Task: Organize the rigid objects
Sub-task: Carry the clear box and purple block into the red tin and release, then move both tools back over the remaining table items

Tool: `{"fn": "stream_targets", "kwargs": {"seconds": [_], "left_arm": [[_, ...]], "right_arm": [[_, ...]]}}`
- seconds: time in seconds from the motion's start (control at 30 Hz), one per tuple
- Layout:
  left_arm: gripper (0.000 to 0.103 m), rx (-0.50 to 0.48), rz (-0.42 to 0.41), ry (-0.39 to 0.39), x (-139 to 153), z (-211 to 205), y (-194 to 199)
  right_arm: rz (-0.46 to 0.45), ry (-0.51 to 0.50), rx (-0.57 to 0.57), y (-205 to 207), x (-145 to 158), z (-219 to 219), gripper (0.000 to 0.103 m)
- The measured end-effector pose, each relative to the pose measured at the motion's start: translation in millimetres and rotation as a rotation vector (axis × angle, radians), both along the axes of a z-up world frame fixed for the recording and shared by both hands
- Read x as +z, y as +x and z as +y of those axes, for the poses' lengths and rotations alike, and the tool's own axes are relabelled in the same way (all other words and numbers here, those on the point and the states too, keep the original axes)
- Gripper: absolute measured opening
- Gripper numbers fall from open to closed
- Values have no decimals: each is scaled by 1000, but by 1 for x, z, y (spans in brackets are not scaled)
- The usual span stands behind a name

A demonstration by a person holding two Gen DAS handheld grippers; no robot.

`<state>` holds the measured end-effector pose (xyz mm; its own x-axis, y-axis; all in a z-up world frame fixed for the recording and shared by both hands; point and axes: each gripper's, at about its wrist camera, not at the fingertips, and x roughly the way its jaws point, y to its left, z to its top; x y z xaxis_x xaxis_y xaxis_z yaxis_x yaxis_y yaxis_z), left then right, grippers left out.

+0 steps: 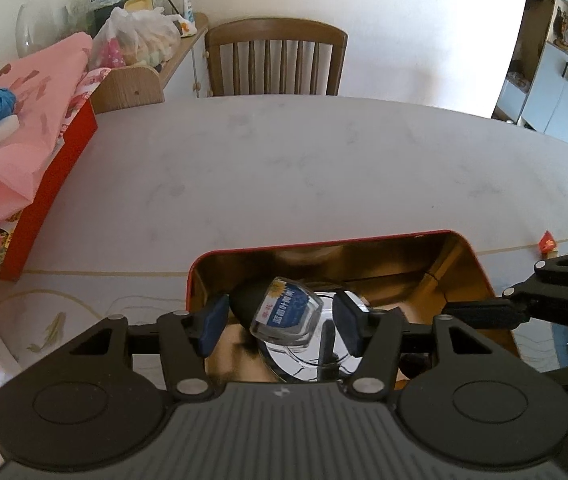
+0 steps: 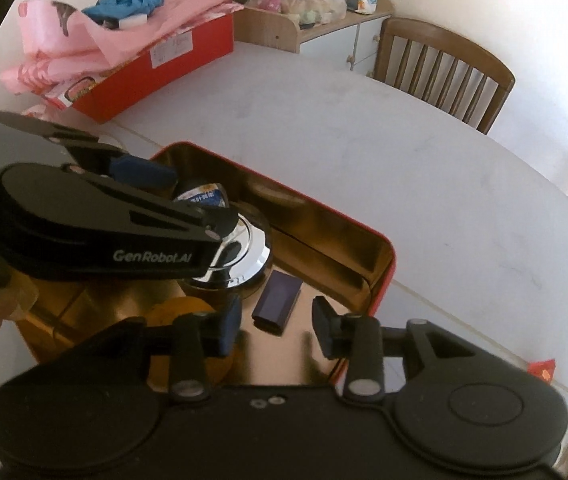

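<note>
Over the open red tin [image 1: 480,264] with its gold lining, we have both tools pointing down into the box on the pale table [image 1: 284,168]. Our left gripper [image 1: 279,324] stands about half open around a clear labelled jar [image 1: 288,312] that leans on a chrome-lidded container [image 2: 243,248]; the pads look apart from the jar, so we judge it is set down, not held. Our right gripper [image 2: 277,326] has its jaws parted with nothing between them, and a small dark rectangular block [image 2: 277,300] lies on the tin floor just ahead of its tips. An amber tape roll [image 2: 187,312] sits beside it. We judge the placing step is ending: next we would lift both tools clear without nudging the leaning jar, then fetch whatever remains. Readable writing is scarce: "GenRobot.AI" is printed on the left tool's arm, and the jar's blue and white label carries Chinese characters too small for us to read.
</note>
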<state>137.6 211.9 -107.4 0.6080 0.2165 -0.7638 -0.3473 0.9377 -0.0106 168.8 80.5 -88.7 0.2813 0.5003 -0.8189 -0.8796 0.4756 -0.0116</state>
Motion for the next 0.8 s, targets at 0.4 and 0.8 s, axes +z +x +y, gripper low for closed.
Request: {"fn": "stream_targets", "kwargs": {"seconds": [0.4, 0.8], "left_arm": [[63, -18, -63, 21, 29, -25, -22], [82, -45, -111, 23, 53, -59, -44]], "right_arm": [[-20, 94, -29, -16, 36, -34, 64], [-31, 175, -80, -32, 67, -87, 86]]}}
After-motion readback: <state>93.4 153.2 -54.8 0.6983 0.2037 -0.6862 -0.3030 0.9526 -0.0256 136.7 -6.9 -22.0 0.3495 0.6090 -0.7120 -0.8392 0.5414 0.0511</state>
